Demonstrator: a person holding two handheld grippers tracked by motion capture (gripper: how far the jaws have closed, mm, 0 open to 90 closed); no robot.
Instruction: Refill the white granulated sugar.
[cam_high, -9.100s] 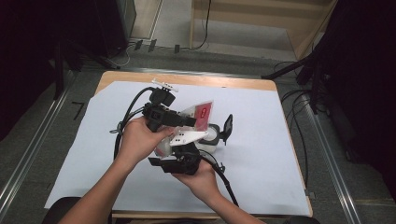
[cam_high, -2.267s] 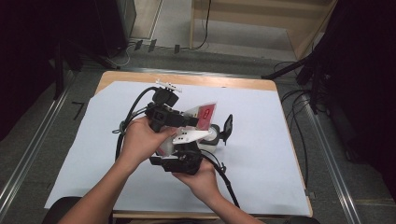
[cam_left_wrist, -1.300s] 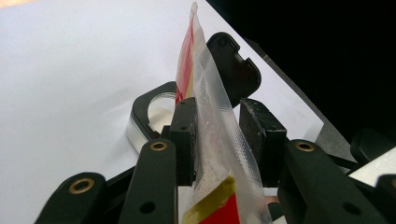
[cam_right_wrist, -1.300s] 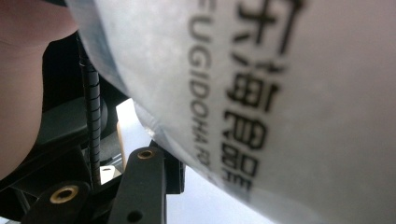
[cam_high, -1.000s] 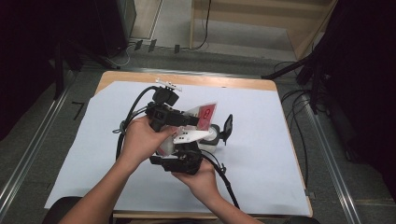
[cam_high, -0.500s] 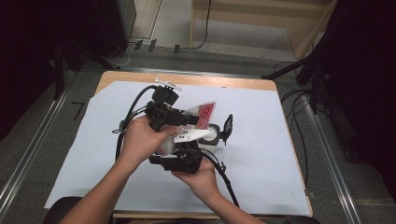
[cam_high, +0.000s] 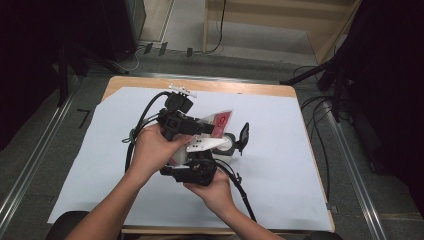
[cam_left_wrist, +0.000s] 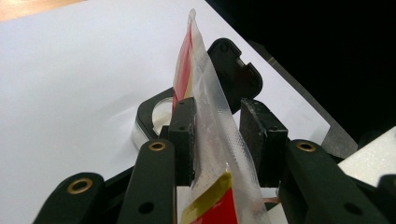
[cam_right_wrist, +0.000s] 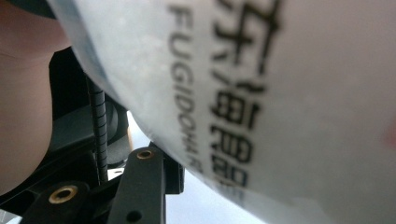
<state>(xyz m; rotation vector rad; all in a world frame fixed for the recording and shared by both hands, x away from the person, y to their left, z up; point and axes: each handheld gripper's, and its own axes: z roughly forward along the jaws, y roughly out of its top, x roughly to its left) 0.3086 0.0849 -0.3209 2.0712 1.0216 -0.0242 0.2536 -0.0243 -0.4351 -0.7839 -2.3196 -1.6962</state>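
Both grippers meet over the middle of the paper-covered table (cam_high: 280, 165), working one red-and-clear plastic packet (cam_high: 219, 121) between them. In the left gripper view the packet (cam_left_wrist: 205, 116) stands on edge between the pads of the left gripper (cam_left_wrist: 219, 135): its sealed edge lies against one pad, while a visible gap separates it from the other pad, so the jaws sit narrowly apart and do not yet pinch it. From the high view the left gripper (cam_high: 202, 129) points toward the packet's red end, with the right gripper (cam_high: 220, 145) just beneath and in front of it. In the right gripper view the packet's printed clear film (cam_right_wrist: 261, 93) lies right across the lens, one black jaw arm rising below it — whether the right gripper (cam_right_wrist: 196, 186) is clamped on the packet or merely under it I cannot tell. A black ring-shaped part (cam_left_wrist: 154, 116) lies on the paper just behind the packet. The risk, as I judge it, is slippage: the film looks slick and floppy, and if the left jaws close while the packet rests against only one pad, they may catch just the thin seal — or push it sideways and miss. If the right hold is loose as well, the packet could sag or drop onto the paper.
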